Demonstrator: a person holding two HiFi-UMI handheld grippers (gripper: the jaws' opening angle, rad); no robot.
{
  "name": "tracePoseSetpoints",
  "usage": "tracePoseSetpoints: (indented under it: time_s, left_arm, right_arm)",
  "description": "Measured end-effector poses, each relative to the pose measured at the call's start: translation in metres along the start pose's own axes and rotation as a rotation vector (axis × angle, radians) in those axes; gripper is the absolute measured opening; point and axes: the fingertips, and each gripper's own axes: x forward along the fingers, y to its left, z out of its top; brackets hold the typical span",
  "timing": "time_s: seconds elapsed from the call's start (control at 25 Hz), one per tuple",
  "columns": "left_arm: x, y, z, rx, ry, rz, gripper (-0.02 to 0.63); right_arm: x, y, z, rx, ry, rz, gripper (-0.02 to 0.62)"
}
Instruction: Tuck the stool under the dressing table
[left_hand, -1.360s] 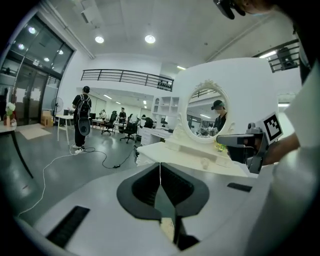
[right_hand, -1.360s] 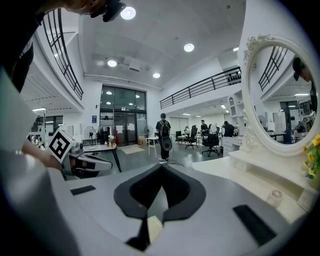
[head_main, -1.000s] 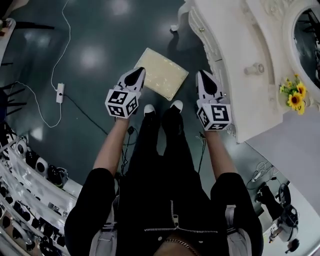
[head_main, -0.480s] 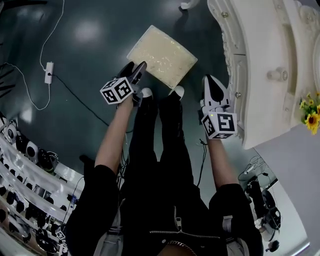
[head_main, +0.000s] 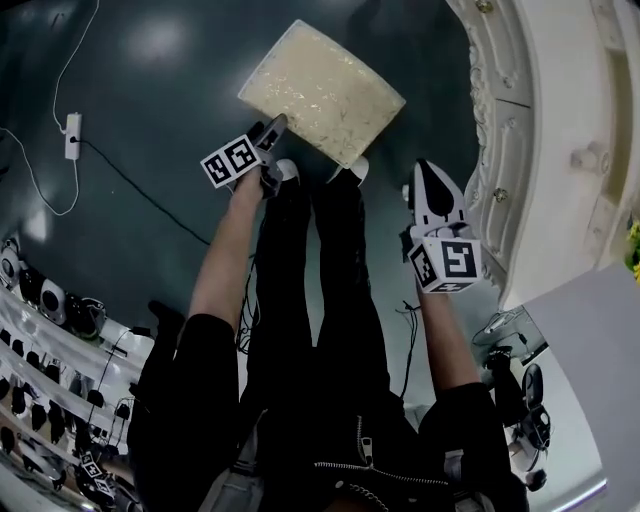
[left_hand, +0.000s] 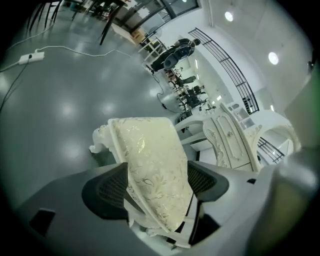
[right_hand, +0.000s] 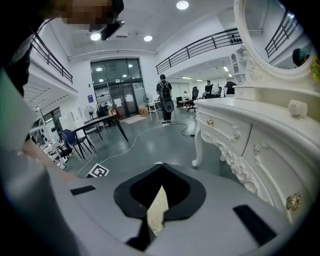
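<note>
The stool (head_main: 322, 90) stands out on the floor (head_main: 150, 120), beside the dressing table (head_main: 545, 140) and not under it; the tuck is not yet begun. My left tongs (head_main: 274, 127), jaws just opened wide, bracket the seat's near corner without gripping it. My right tongs (head_main: 428, 172) are closed and empty.

Probably a lab hall: mezzanine railing (right_hand: 200, 46), glass doors (right_hand: 112, 92), shelves of cameras (head_main: 45, 310).
</note>
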Motion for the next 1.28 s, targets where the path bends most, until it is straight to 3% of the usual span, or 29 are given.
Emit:
tracePoseSetpoints:
  time_s: [0.28,0.4,0.48,0.56,0.8,1.28]
  left_arm:
    - [0.010,0.055,0.009,-0.166,-0.050,-0.029,0.354]
    - [0.010,0.064,0.016,-0.223,-0.074,-0.085,0.354]
    - [0.016,0.058,0.012,-0.195,-0.037,-0.126,0.353]
    - [0.019,0.058,0.008,-0.153,-0.008,-0.106,0.330]
    - [0.022,0.058,0.015,-0.118,-0.038,-0.078,0.313]
    - [0.089,0.003,0.023,-0.016,0.076,-0.164,0.299]
  right_arm:
    - [0.010,0.025,-0.032,0.019,0.048,-0.013,0.008]
    - [0.012,0.032,-0.045,0.030,0.067,-0.016,0.008]
    - [0.011,0.029,-0.051,0.051,0.077,-0.031,0.008]
    - [0.012,0.027,-0.057,0.067,0.081,-0.038,0.008]
    - [0.021,0.027,-0.067,0.073,0.093,-0.020,0.008]
    - [0.036,0.018,-0.074,0.108,0.118,-0.028,0.008]
